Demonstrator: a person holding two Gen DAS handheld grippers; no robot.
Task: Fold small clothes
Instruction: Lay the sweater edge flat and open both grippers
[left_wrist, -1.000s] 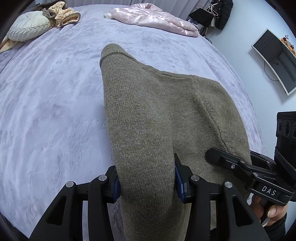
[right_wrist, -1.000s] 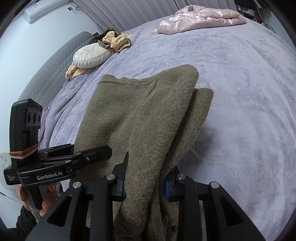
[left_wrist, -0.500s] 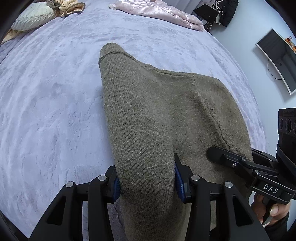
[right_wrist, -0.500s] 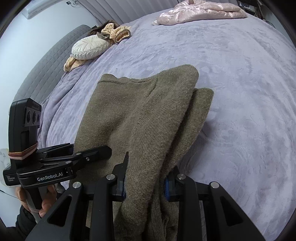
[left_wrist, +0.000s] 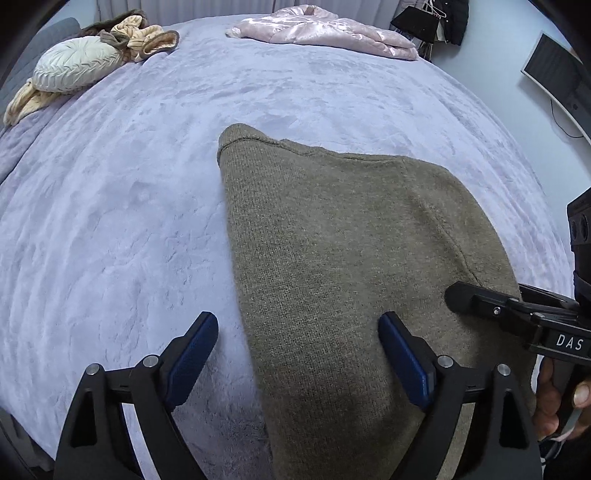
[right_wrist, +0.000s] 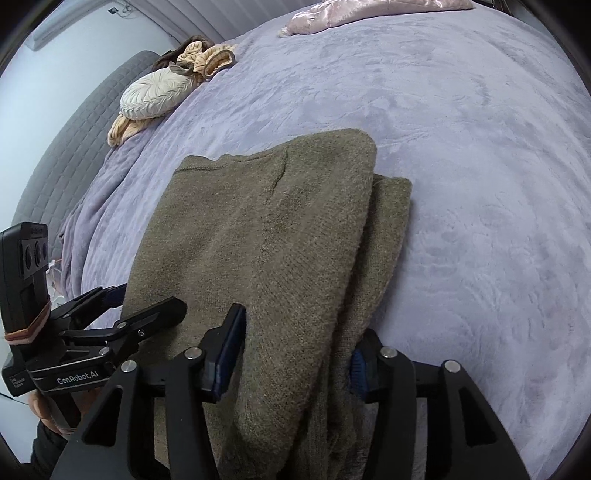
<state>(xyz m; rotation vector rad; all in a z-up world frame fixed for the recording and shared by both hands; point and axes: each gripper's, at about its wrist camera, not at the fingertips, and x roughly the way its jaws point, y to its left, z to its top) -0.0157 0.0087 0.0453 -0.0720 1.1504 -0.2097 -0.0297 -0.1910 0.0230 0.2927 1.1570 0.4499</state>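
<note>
Olive-brown knitted sweater (left_wrist: 332, 266), folded lengthwise, lies on the near part of a lavender plush bedspread (left_wrist: 129, 221); its near end runs out of both pictures at the bottom edge, so how it ends there is hidden. Ribbed hem or collar edge at far end, seam visible on top layer. In the right wrist view a second folded layer (right_wrist: 391, 221) sticks out from under the top one on the right side.

Left gripper (left_wrist: 295, 354): jaws have just been opening and stand wide, blue pads (left_wrist: 195, 350) clear of the knit; left pad over bare bedspread, right pad above the sweater, the sweater's left edge between them, nothing gripped.

Right gripper (right_wrist: 295, 350): jaws have just been opening, partly spread. Folded sweater edge between them; left pad looks just off the knit, right pad mostly hidden behind the fabric, contact there hard to make out. Looks released.

Each gripper shows in the other's view at the frame edge, with a bit of the hand (left_wrist: 557, 402) holding it; fingers cut off.

Far left: cream round pleated cushion (left_wrist: 74, 66) with tan striped garment (left_wrist: 147, 37) bunched beside it. Far right: pink satin puffy jacket (left_wrist: 325, 31), partly cut off in right wrist view. Grey quilted headboard (right_wrist: 74, 147) at left. Dark clothes on hangers (left_wrist: 432, 18) and a dark wall screen (left_wrist: 557, 77) at far right, both cut by the fisheye rim.
</note>
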